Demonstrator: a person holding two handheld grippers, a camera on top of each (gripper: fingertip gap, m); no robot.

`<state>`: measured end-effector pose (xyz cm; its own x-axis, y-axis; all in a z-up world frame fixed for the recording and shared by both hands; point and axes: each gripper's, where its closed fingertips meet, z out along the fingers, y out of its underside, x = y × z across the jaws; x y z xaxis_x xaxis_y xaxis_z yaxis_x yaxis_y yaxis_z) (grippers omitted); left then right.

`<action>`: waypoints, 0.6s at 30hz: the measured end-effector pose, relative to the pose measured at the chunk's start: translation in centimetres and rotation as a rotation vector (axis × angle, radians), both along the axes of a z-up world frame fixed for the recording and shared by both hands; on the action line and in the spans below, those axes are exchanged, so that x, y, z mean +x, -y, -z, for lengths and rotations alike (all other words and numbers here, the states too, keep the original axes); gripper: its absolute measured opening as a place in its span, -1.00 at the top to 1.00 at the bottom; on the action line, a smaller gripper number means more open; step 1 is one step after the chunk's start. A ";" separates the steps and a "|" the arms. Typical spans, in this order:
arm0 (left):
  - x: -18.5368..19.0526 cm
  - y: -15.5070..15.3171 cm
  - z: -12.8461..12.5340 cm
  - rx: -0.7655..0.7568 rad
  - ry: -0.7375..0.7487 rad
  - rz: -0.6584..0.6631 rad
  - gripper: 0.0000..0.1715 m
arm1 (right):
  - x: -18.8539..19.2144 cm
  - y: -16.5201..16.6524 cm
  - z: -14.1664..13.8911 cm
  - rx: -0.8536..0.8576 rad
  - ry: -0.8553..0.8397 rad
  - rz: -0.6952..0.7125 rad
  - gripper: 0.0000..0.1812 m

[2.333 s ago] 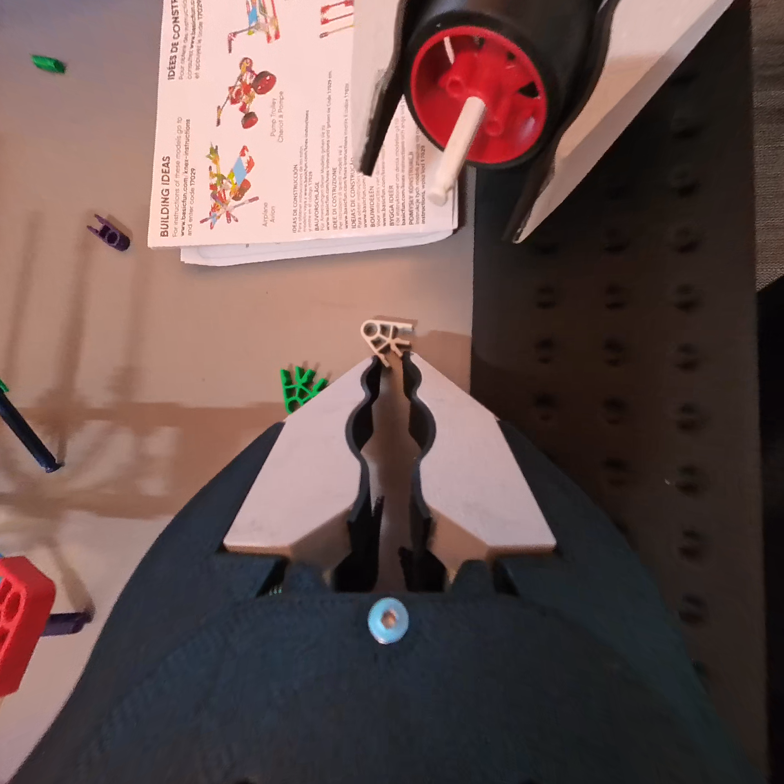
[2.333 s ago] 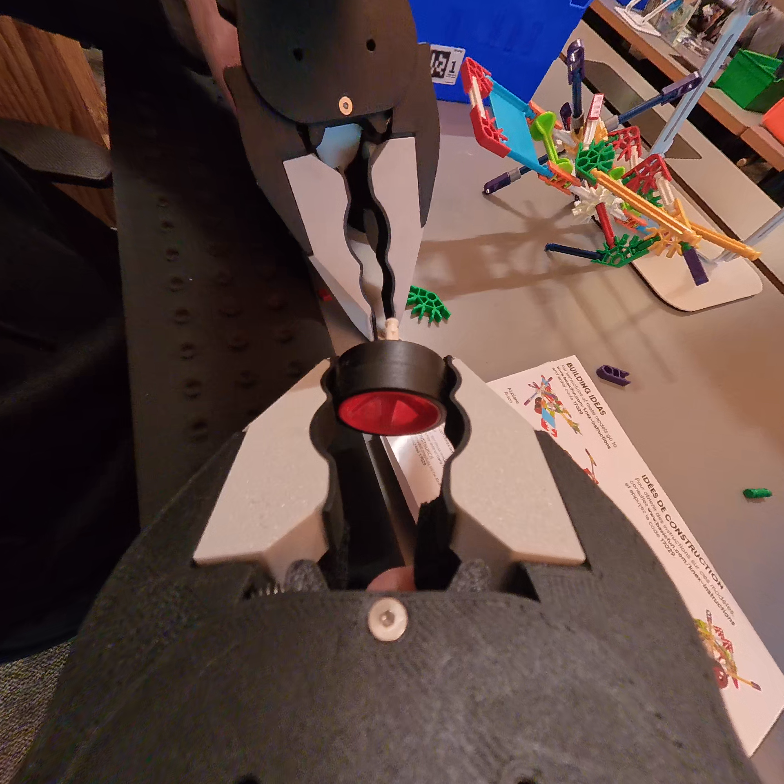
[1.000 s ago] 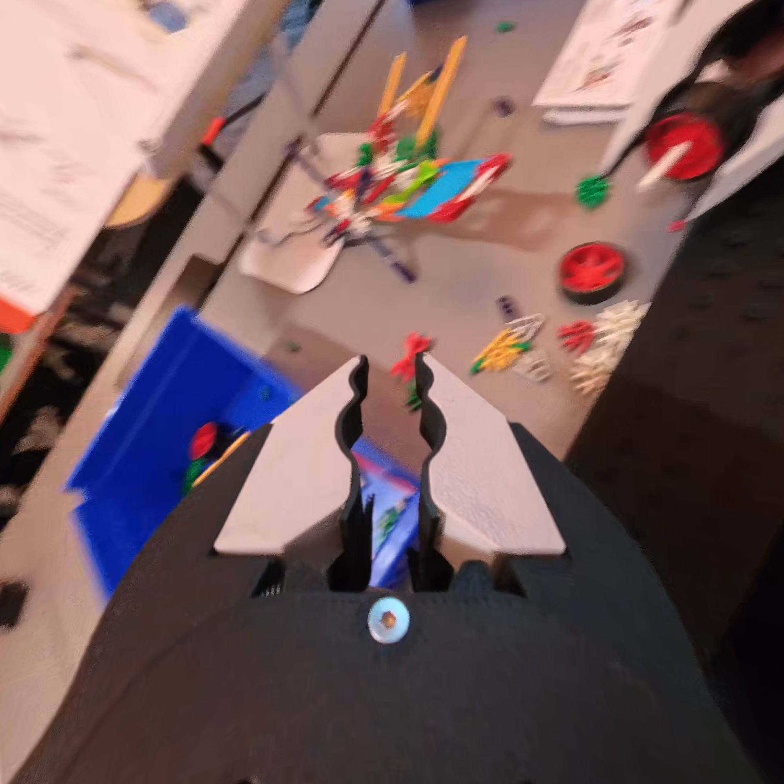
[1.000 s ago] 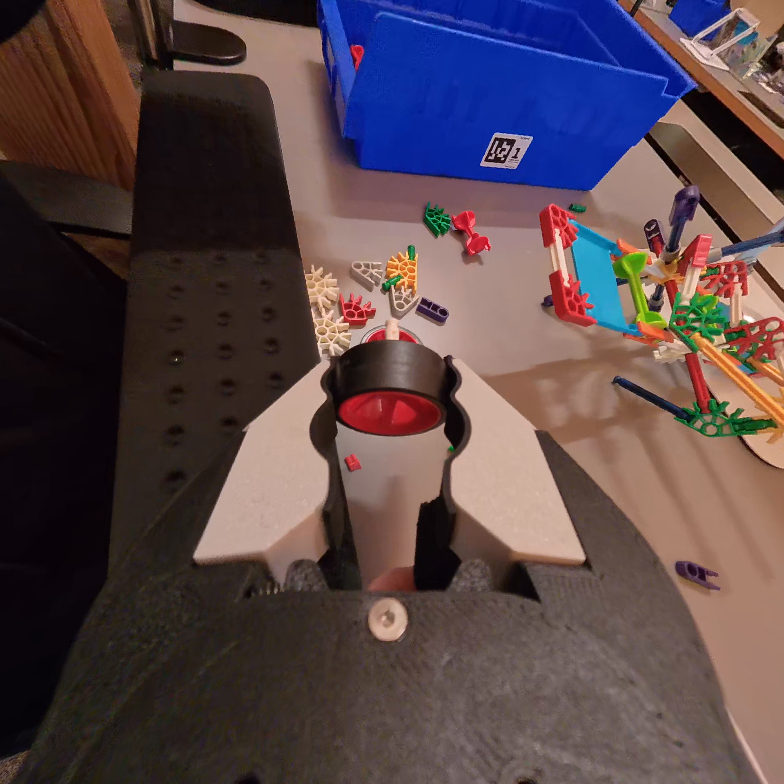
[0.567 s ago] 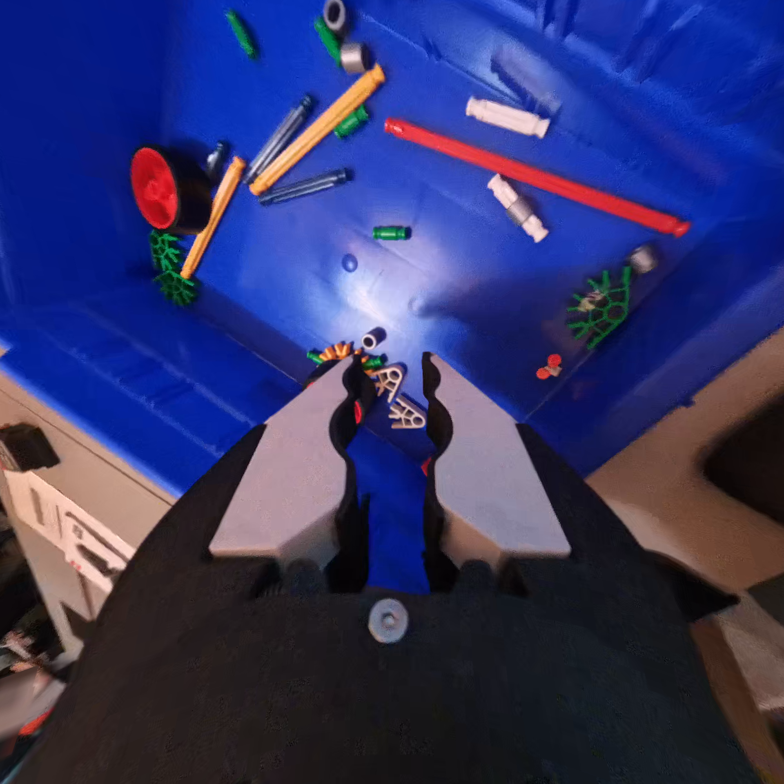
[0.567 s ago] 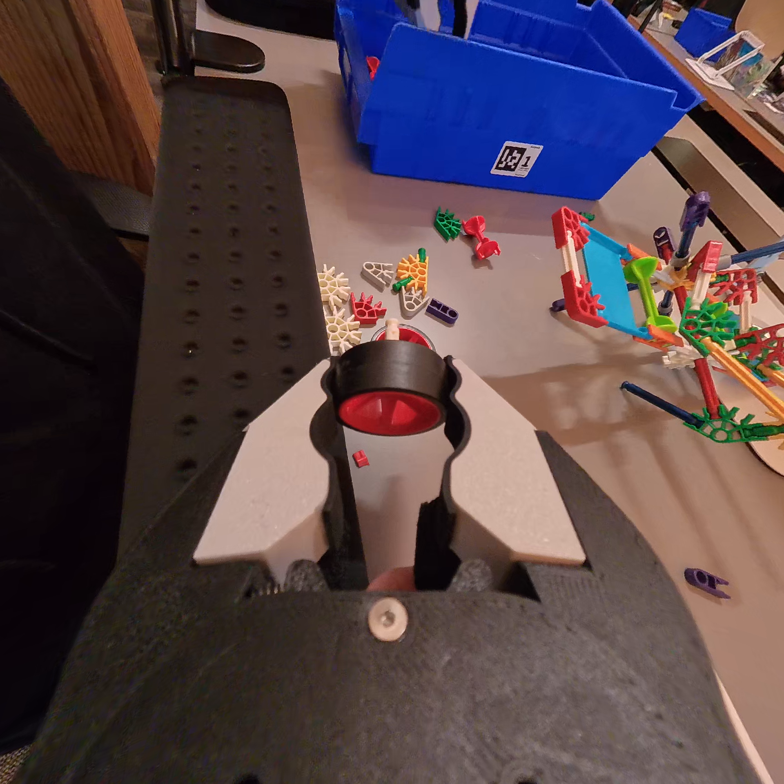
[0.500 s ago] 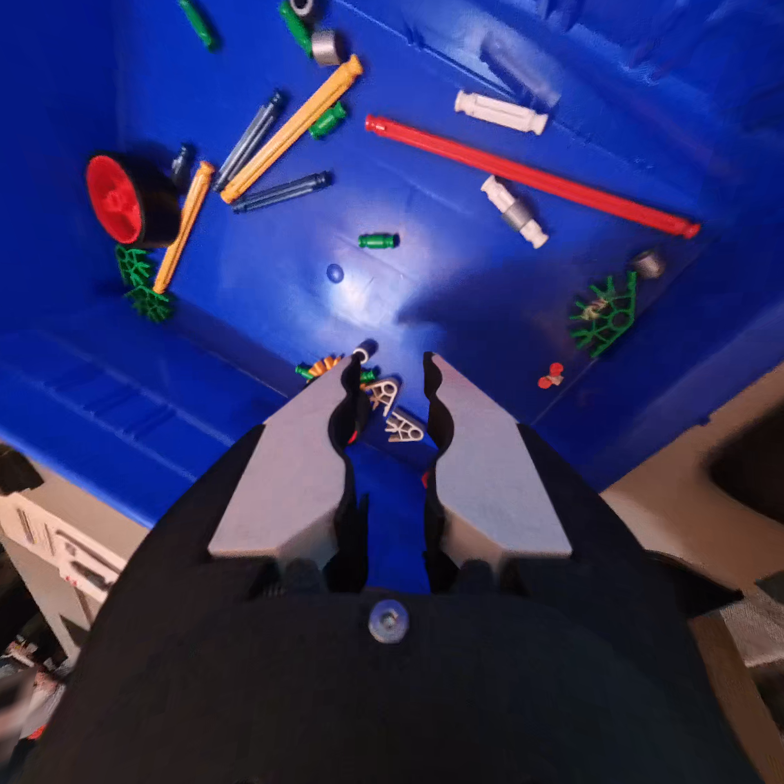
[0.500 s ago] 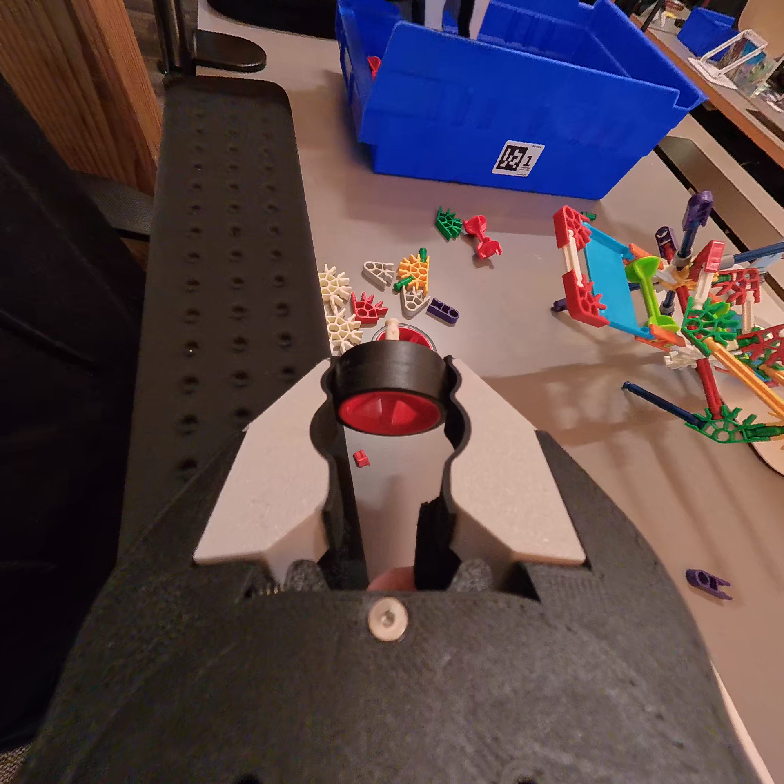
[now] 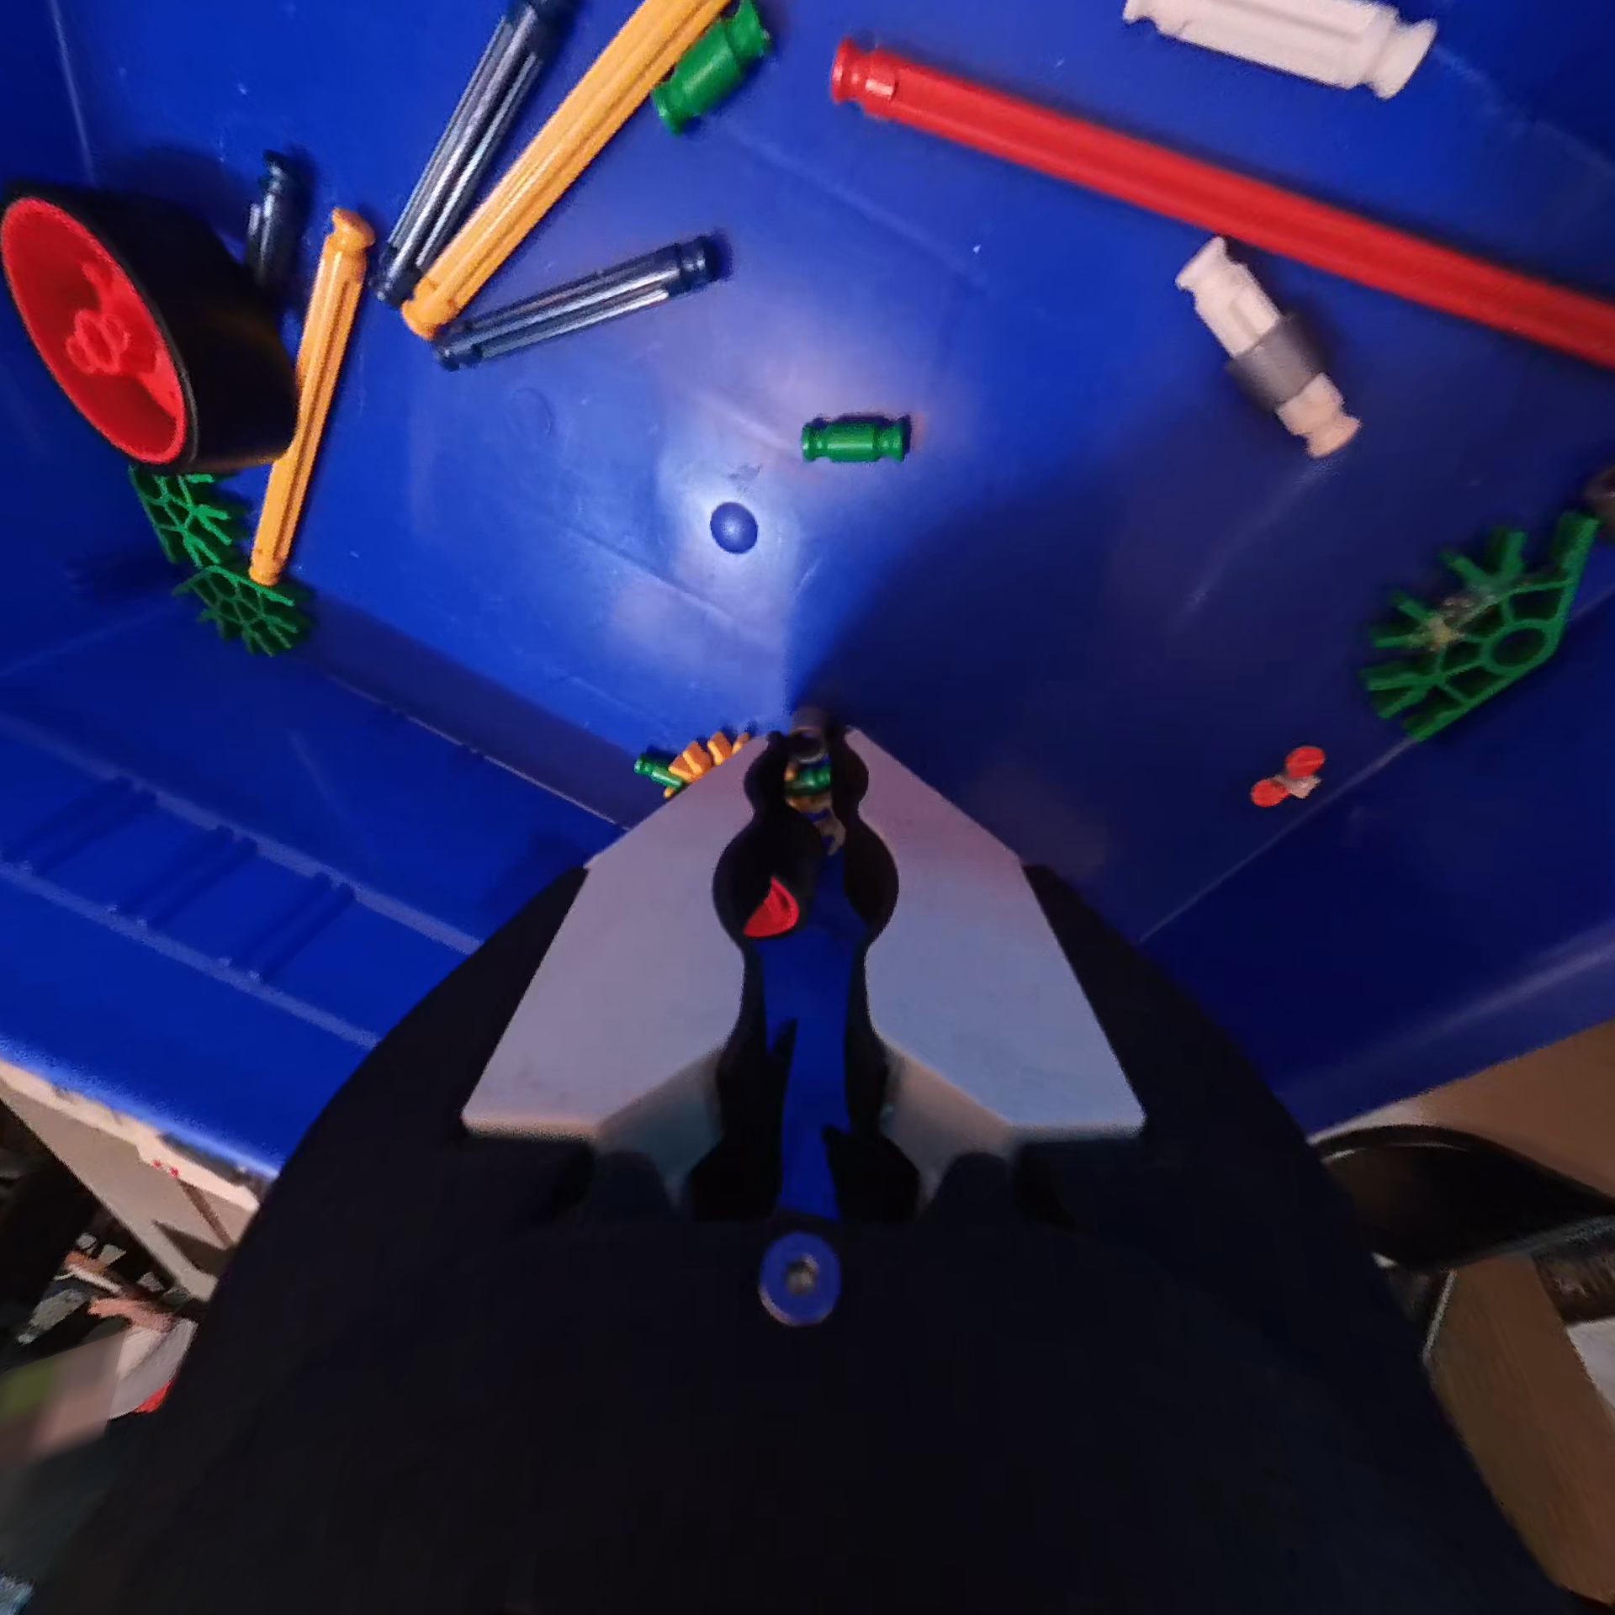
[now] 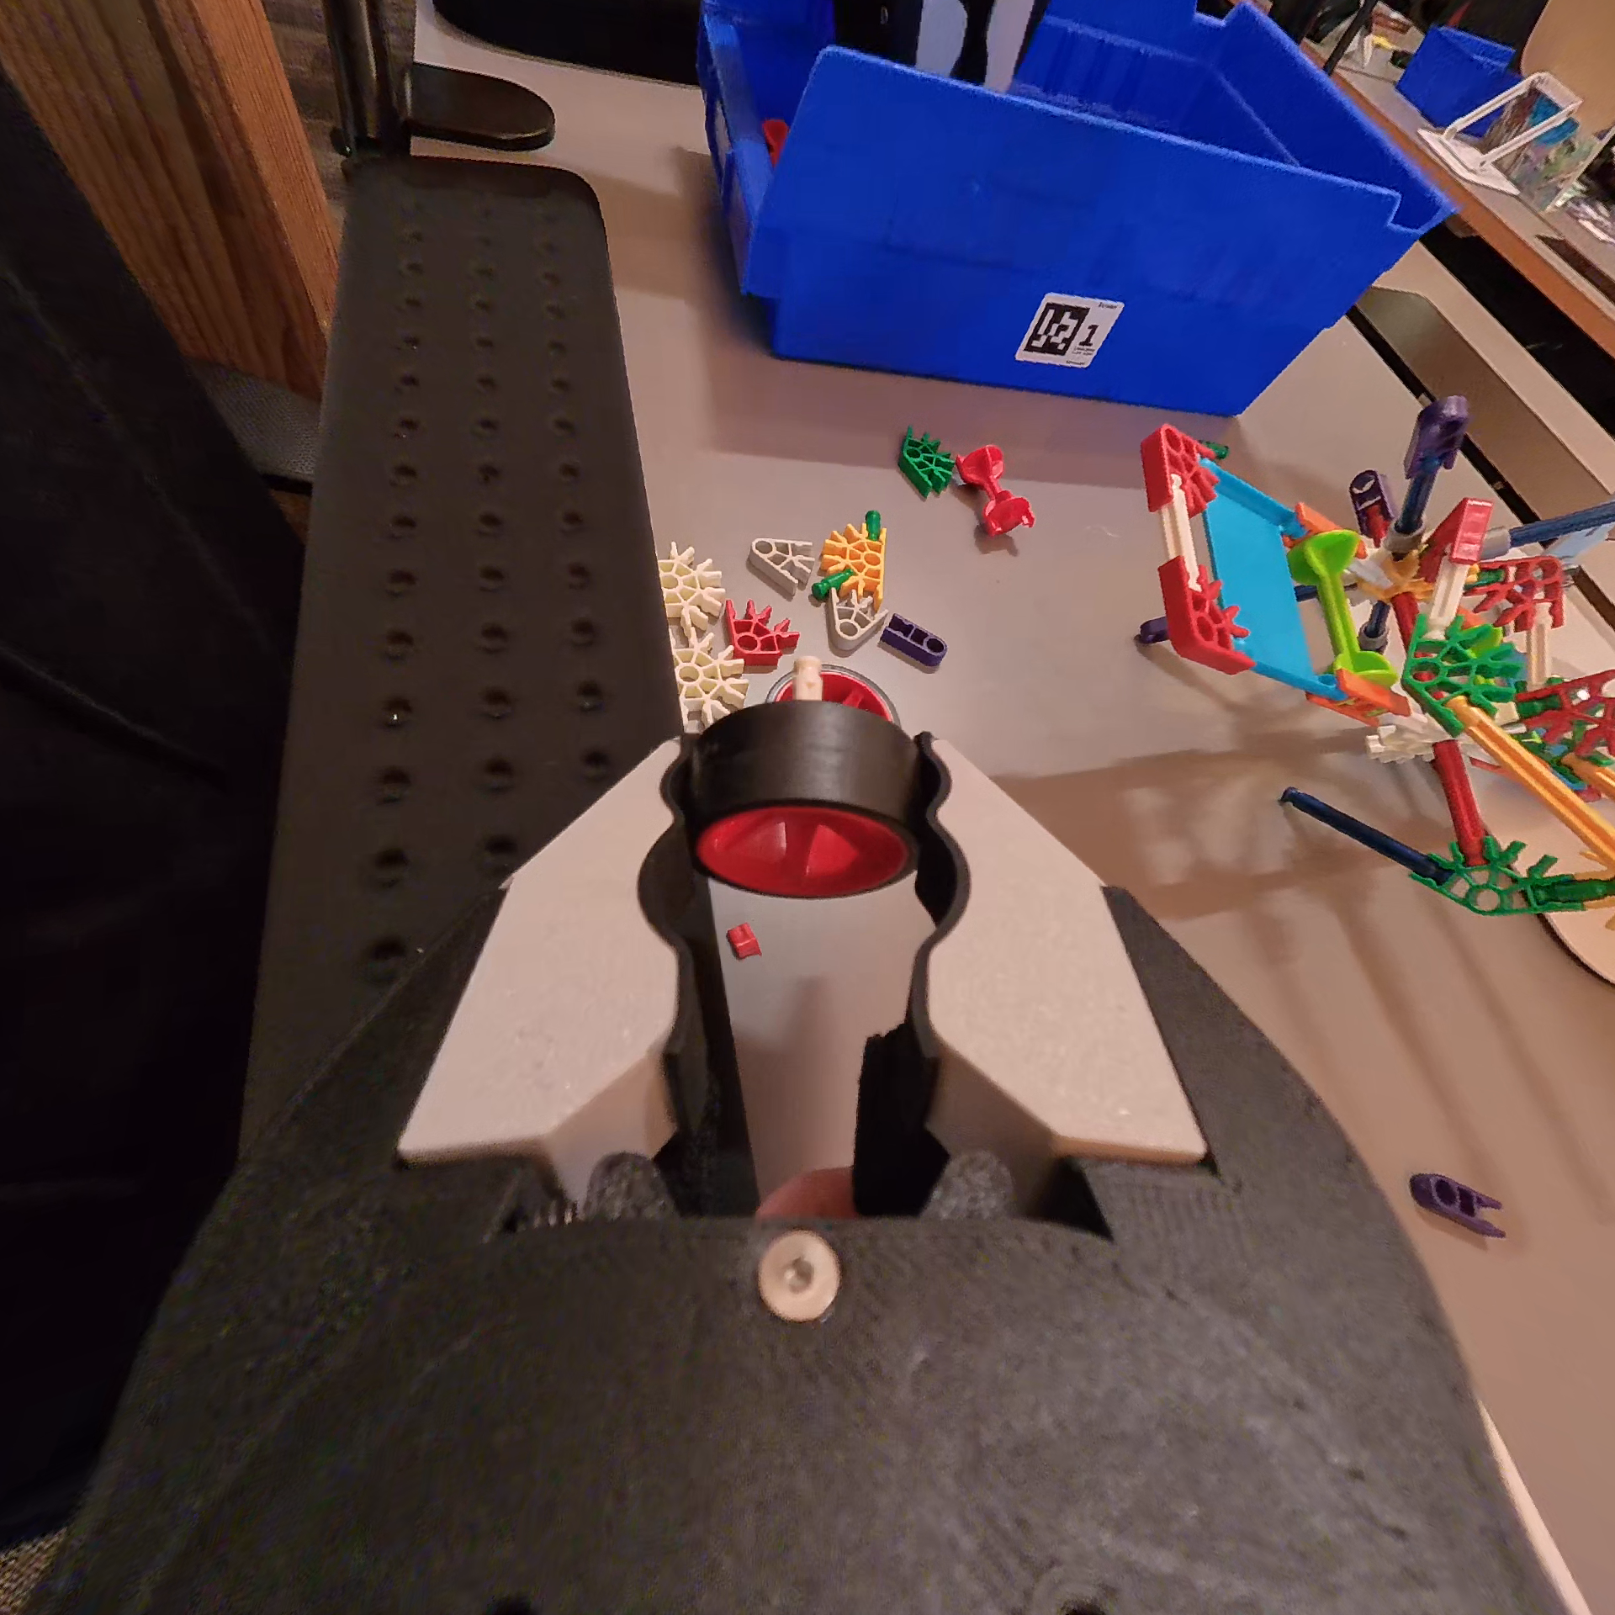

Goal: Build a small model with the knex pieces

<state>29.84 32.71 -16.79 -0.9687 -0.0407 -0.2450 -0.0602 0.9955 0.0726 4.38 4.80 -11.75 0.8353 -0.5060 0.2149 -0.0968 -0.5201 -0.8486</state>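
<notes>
Left gripper (image 9: 806,743): inside the blue bin (image 9: 1005,559), tips down in a corner where floor meets two walls; little room ahead or to the sides. Jaws nearly together, a narrow gap between them. Small parts sit at the tips, a grey piece, a green one and an orange connector (image 9: 699,758); whether the fingers pinch any of them cannot be told. A black and red piece shows through the gap lower down.

Bin floor, open middle around one short green rod (image 9: 855,440). Along the edges: long red rod (image 9: 1223,201), two white rods (image 9: 1258,350), orange rods (image 9: 559,166), dark grey rods (image 9: 577,301), a red-hubbed black wheel (image 9: 131,323) over a green connector (image 9: 223,568), another green connector (image 9: 1486,638) by the right wall.

Right gripper (image 10: 806,808): above the table edge, jaws spread wide and clamped on a black wheel with red hub (image 10: 804,813), a white axle (image 10: 806,677) standing out of its far side. Black perforated pad (image 10: 472,524) borders the left. Loose connectors (image 10: 786,594) lie just beyond the wheel; clear grey table (image 10: 1049,725) between them and the built model (image 10: 1398,629) at right.

Markings: a white sticker with a square code (image 10: 1068,330) on the bin's near wall.
</notes>
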 end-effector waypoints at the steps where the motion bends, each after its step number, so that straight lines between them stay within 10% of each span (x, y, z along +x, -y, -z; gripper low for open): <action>1: -0.1 0.2 -0.5 -0.023 0.008 -0.006 0.91 | 0.1 0.0 -0.1 0.002 0.006 0.005 0.48; 10: -12.2 15.2 -14.1 -0.637 0.186 0.427 0.92 | 1.2 -0.2 -2.9 0.143 0.077 0.067 0.48; 18: -24.2 26.3 -14.0 -0.870 0.047 0.799 0.91 | 0.7 0.1 -5.8 0.259 0.182 0.063 0.49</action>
<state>5.64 6.43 -2.82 -0.7858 0.4017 -0.4704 0.6175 0.4651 -0.6344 5.07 4.70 -5.97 0.7604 -0.6129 0.2148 0.0432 -0.2823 -0.9584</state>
